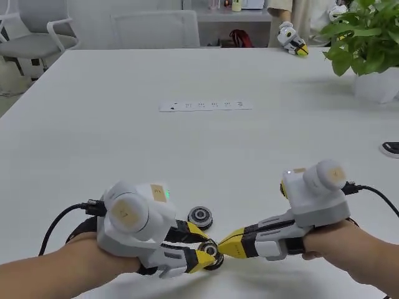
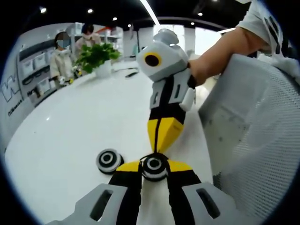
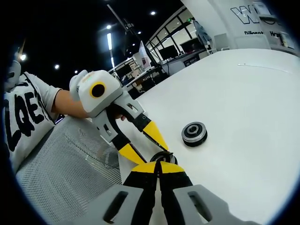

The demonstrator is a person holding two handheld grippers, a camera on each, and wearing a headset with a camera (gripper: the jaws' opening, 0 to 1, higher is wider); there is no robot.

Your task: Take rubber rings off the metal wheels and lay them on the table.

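Note:
A small metal wheel (image 1: 212, 250) with a black rubber ring is held just above the white table (image 1: 187, 156) near its front edge. My left gripper (image 1: 206, 254) is shut on this wheel (image 2: 154, 169), one yellow fingertip on each side. My right gripper (image 1: 223, 245) comes in from the right, its jaws closed to a point on the ring at the wheel's rim (image 3: 165, 156). In the left gripper view the right gripper (image 2: 159, 146) meets the wheel from above. A second wheel (image 1: 200, 216) with its ring lies flat on the table just behind.
A white power strip (image 1: 206, 106) lies mid-table. At the far right stands a potted plant (image 1: 368, 43), and a dark object (image 1: 391, 148) sits at the right edge. A grey mesh chair back (image 2: 253, 140) is close behind the table's front edge. Chairs stand beyond the far side.

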